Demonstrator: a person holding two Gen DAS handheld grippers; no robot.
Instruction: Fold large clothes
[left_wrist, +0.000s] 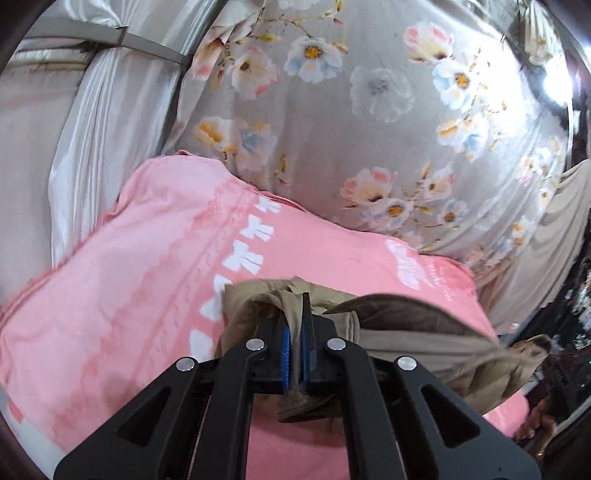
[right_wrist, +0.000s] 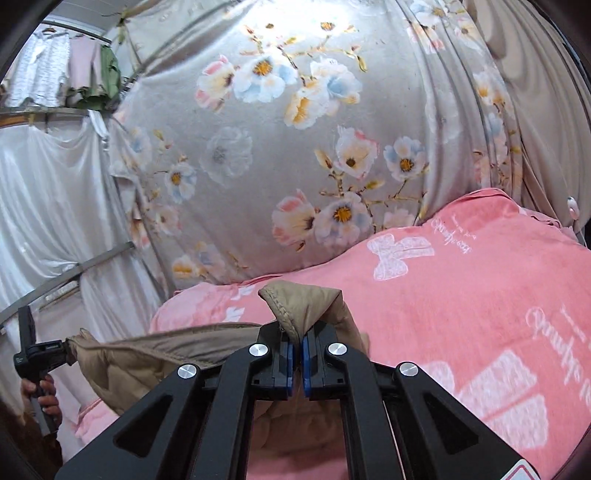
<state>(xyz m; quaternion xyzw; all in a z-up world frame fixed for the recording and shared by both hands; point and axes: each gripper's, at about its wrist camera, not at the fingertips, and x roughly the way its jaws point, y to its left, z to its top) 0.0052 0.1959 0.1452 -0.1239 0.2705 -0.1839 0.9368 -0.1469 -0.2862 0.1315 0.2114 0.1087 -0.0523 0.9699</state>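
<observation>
- A tan padded jacket (left_wrist: 424, 332) is held up over a pink blanket (left_wrist: 129, 295) by two handheld tongs, each biting a separate fold of its edge, which suggests the garment is being spread or lined up before a fold.
- The left tongs (left_wrist: 294, 354) are pressed together on a thin pleat of the tan cloth, which stands upright between the blue pads (left_wrist: 285, 354) and pokes out just past the tips.
- From that grip the jacket runs off to the right of the left tongs and sags slightly; its far end reaches toward a hand at the frame's lower right edge.
- The right tongs (right_wrist: 297, 354) are likewise closed on the jacket (right_wrist: 155, 354), pinching a stitched corner that peaks just ahead of their tips.
- Seen from the right tongs, the cloth stretches away to the left as a taut band, ending at the left tongs (right_wrist: 40, 354), gripped by the person's left hand (right_wrist: 42, 397).
- Two grips well apart likely keep the long edge straight, so the bulk hangs below rather than bunching.
- The pink blanket lies beneath and ahead of both tongs; whether the jacket's lower part rests on it cannot be told.
- A grey flowered curtain (right_wrist: 295, 129) hangs beyond the blanket, well ahead of both tongs.
</observation>
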